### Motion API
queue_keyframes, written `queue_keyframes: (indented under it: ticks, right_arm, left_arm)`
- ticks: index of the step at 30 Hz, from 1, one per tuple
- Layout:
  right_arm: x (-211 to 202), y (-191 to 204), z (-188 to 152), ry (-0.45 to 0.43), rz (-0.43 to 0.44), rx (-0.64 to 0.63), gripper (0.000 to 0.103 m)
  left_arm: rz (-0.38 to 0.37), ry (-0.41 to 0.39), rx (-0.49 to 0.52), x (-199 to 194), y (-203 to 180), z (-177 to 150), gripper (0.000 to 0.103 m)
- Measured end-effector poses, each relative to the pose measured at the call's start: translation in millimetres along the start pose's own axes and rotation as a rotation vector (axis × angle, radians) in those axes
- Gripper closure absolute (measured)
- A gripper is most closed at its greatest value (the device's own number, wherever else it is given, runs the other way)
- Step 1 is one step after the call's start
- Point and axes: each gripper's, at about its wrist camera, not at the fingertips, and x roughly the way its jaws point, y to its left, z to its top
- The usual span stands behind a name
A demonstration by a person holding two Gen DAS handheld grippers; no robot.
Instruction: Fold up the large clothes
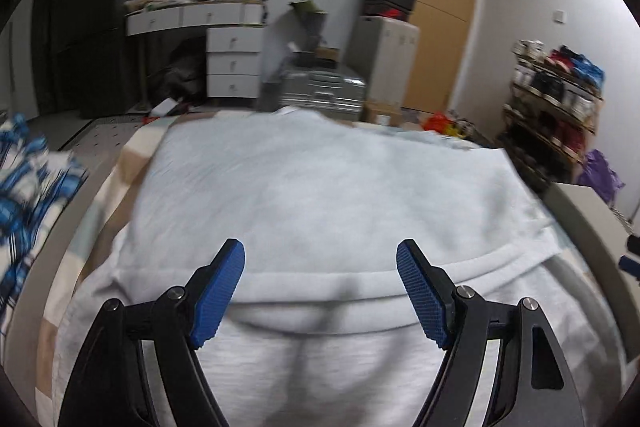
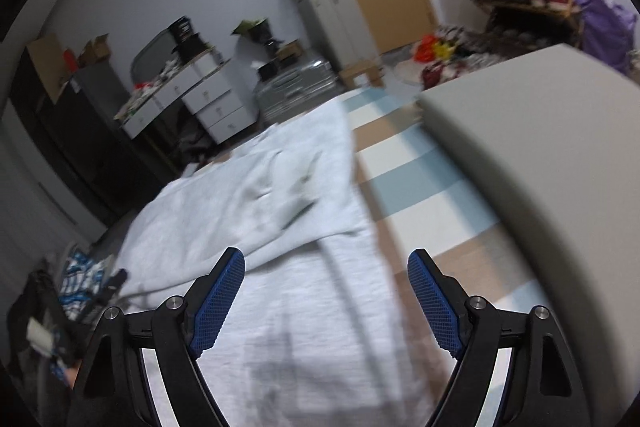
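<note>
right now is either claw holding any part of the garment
No. The left claw and right claw are both open above the light grey garment, gripping nothing.

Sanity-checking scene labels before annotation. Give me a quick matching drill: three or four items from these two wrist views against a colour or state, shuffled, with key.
Things:
1. garment
2. left gripper
3. door
4. bed cover

States:
A. light wood, closed
B. pale grey, one layer folded over another
C. jaws open, nothing between the pads
D. checked in blue, white and tan

Pairs: 1-B, 2-C, 3-A, 4-D
</note>
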Motion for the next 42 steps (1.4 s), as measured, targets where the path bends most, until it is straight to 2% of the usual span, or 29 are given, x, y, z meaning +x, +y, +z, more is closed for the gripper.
queue_keyframes:
  ticks: [1, 2, 4, 6, 8, 9, 11, 13, 14, 15, 18, 20, 22, 25, 26, 28, 30, 34, 36, 38, 42]
  right_arm:
    - [7.2, 5.6, 3.1, 0.008, 0.01, -0.002, 0.019]
    - [16.6, 12.1, 7.7, 0.017, 0.021, 0.003, 0.019]
    - [43.6, 20.3, 21.0, 0.041, 0.048, 0.021, 0.019]
    - [77.4, 22.2, 33.5, 0.08, 0.01, 0.054, 0.021]
    - [102.2, 19.2, 38.5, 0.121, -0.048, 0.083, 0.03]
    - [116.1, 15.6, 39.7, 0.15, -0.057, 0.116, 0.036]
    - [133.0, 8.9, 39.4, 0.189, -0.051, 0.16, 0.04]
    - [139.4, 7.4, 37.6, 0.187, -0.072, 0.17, 0.06]
    - [139.2, 10.2, 37.7, 0.187, -0.062, 0.154, 0.081]
    - [132.9, 17.9, 38.3, 0.17, -0.037, 0.109, 0.097]
    - [89.9, 39.0, 40.7, -0.009, 0.035, -0.006, 0.097]
    - [71.9, 37.8, 39.3, -0.051, 0.064, -0.016, 0.097]
    - [82.3, 25.6, 35.6, -0.007, -0.009, -0.013, 0.097]
    - [122.6, 5.1, 24.9, 0.156, -0.11, 0.012, 0.096]
    - [127.5, 5.4, 22.3, 0.174, -0.125, 0.012, 0.095]
    - [118.0, 14.1, 19.4, 0.118, -0.14, -0.027, 0.089]
    - [104.3, 20.4, 19.8, 0.069, -0.144, -0.037, 0.066]
    - [80.2, 29.5, 26.3, -0.052, -0.177, -0.043, 0.063]
    - [71.5, 34.0, 30.0, -0.11, -0.125, -0.046, 0.063]
    - [77.0, 41.7, 38.0, -0.087, -0.094, -0.062, 0.062]
    - [120.6, 45.9, 50.4, 0.029, -0.059, -0.053, 0.06]
  left_arm:
    - [0.004, 0.05, -0.029, 7.1, 0.1, 0.1, 0.028]
    - [-0.001, 0.066, -0.046, 8.6, -1.3, 1.5, 0.028]
    - [-0.007, 0.075, -0.054, 9.5, -9.1, 3.7, 0.028]
    - [-0.008, 0.078, -0.054, 8.3, -14.8, 3.4, 0.028]
    - [-0.014, 0.078, -0.061, 6.5, -17.1, 2.6, 0.028]
    - [-0.017, 0.078, -0.064, 5.8, -19.8, 2.3, 0.028]
    - [-0.019, 0.082, -0.068, 6.9, -23.0, 2.5, 0.028]
    - [-0.016, 0.083, -0.066, 7.4, -27.0, 2.5, 0.028]
    - [-0.014, 0.084, -0.065, 7.5, -25.5, 0.8, 0.028]
    - [-0.011, 0.086, -0.063, 9.9, -25.8, 1.3, 0.028]
    - [-0.013, 0.084, -0.065, 10.5, -22.6, -0.7, 0.028]
    - [-0.015, 0.084, -0.066, 10.3, -20.7, -3.1, 0.028]
    - [-0.013, 0.088, -0.06, 9.0, -13.9, -5.7, 0.028]
    - [-0.024, 0.092, -0.045, 4.5, -4.4, -11.2, 0.028]
    - [-0.019, 0.093, -0.041, 4.1, -5.0, -11.2, 0.028]
    - [-0.024, 0.085, -0.045, 2.8, -2.1, -11.1, 0.028]
    - [-0.031, 0.065, -0.057, -0.3, 1.5, -10.7, 0.028]
    - [-0.023, -0.034, -0.09, -15.0, 9.5, -6.6, 0.028]
    - [-0.005, -0.085, -0.119, -20.7, 16.5, -5.3, 0.028]
    - [-0.001, -0.055, -0.136, -12.6, 22.5, -5.8, 0.028]
    - [0.033, 0.086, -0.114, 16.1, 20.6, -7.1, 0.028]
